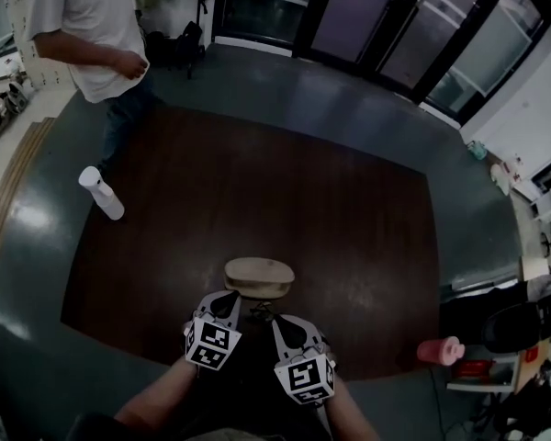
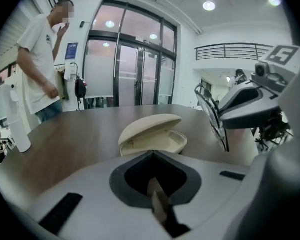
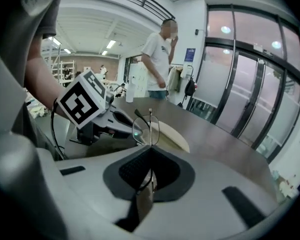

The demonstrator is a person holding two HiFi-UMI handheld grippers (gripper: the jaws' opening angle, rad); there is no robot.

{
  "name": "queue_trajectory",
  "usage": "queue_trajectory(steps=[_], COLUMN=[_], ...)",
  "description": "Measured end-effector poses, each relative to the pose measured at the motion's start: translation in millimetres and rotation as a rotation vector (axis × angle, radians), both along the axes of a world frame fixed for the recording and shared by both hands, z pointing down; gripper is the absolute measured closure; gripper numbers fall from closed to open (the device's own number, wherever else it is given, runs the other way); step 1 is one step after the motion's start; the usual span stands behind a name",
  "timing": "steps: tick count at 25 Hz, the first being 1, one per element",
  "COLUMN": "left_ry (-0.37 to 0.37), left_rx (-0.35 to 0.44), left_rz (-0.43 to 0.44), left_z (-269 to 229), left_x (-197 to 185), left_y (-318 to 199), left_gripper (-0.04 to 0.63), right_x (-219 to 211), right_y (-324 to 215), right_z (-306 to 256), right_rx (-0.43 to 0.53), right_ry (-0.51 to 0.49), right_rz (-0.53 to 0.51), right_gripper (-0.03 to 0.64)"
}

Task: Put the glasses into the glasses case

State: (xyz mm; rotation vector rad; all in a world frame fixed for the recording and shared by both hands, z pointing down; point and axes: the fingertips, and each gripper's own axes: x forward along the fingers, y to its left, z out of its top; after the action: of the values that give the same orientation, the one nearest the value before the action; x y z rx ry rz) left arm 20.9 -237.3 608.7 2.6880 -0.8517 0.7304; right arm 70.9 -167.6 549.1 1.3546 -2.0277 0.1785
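Observation:
The beige glasses case (image 1: 259,277) lies near the front of the brown table (image 1: 257,191). In the left gripper view the case (image 2: 152,134) stands open with its lid raised. Thin wire-framed glasses (image 3: 148,129) stand upright in my right gripper (image 3: 146,194), which is shut on one temple. They also show in the left gripper view, where the glasses (image 2: 216,118) hang right of the case. My left gripper (image 2: 157,199) is shut with nothing visible in it, just short of the case. In the head view the left gripper (image 1: 224,305) and right gripper (image 1: 281,325) sit side by side before the case.
A white bottle (image 1: 102,193) stands at the table's left edge. A person in a white shirt (image 1: 87,21) stands at the far left corner. A pink object (image 1: 439,350) sits off the table at the right. Glass doors (image 2: 135,69) lie beyond.

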Motion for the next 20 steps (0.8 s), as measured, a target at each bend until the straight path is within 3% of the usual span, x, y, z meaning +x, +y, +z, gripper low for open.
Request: queue_trajectory(steps=[9,16,20], left_ry=[-0.023,-0.029,-0.037], left_rx=[-0.025,-0.037,-0.034], left_rz=[-0.020,-0.040,-0.053], left_z=[13,12,12], left_x=[5,6,7], left_y=[-10,-13,-14], left_gripper=[0.592,0.592,0.592], right_x=[17,24,21], right_y=[-15,-41,-51], right_z=[39,51,53], right_rx=[-0.185,-0.243,-0.226], right_ry=[0.268,0.471,0.545], right_rz=[-0.146,-0.230,-0.270], right_gripper=[0.629,0.629,0.629])
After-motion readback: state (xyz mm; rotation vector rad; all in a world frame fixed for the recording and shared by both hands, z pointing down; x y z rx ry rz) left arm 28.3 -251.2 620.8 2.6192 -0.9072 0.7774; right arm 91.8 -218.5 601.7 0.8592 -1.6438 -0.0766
